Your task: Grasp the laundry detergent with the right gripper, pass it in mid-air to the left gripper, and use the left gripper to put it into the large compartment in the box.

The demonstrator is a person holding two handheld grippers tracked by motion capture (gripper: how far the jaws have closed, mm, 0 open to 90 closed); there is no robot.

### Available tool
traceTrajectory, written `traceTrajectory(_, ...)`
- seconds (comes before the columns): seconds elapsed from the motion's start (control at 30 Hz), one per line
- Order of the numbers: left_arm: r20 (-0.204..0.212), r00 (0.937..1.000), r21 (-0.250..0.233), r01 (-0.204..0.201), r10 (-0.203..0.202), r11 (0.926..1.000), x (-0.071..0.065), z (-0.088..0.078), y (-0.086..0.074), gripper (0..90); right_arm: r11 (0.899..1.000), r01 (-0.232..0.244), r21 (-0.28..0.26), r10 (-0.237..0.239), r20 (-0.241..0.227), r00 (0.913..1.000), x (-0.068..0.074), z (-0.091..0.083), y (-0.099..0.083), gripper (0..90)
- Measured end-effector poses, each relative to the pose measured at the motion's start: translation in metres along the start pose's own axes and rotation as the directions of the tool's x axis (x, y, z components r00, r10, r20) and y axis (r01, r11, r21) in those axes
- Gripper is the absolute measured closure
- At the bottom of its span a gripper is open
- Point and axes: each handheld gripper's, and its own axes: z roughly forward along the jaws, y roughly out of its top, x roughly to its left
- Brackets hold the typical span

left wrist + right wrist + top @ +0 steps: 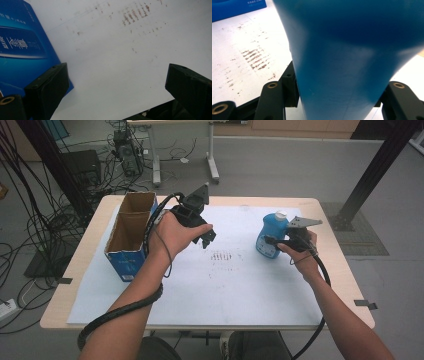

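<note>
- Bottle (272, 236), blue with a white cap, stands upright at centre right of the high view on the white sheet (240, 285) covering the table (345, 285).
- Right gripper (272, 241) is clenched on the bottle's lower body from the side; in the right gripper view the blue plastic (342, 62) sits wedged between the two black jaws, so the grip looks firm enough for a lift. A low, sideways hold keeps the bottle upright and the cap free.
- Left gripper (207, 240) hovers over the sheet at centre left, jaws spread apart with nothing between them; the left gripper view shows bare paper between the fingers (47, 87).
- Cardboard box (131, 232), blue-sided and open-topped, sits at upper left of the sheet, just beside the left gripper, probably the bottle's destination, with the free gripper near enough to steady it.
- Brown scuff marks (224, 256) lie between the two grippers.
</note>
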Motion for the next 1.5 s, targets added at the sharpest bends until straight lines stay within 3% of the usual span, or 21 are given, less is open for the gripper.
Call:
traceTrajectory(1.2,0.010,0.9995,-0.013,-0.031,0.031,0.9994,-0.002,-0.005,-0.001,5.4,1.000,-0.002,0.011,0.002,0.004,1.0000,0.001,0.000,0.002,43.3)
traceTrajectory(1.5,0.013,0.9982,-0.023,-0.058,0.058,0.9980,-0.001,-0.012,-0.002,5.4,0.999,-0.008,0.037,0.008,-0.012,0.9999,-0.002,0.001,0.007,43.5)
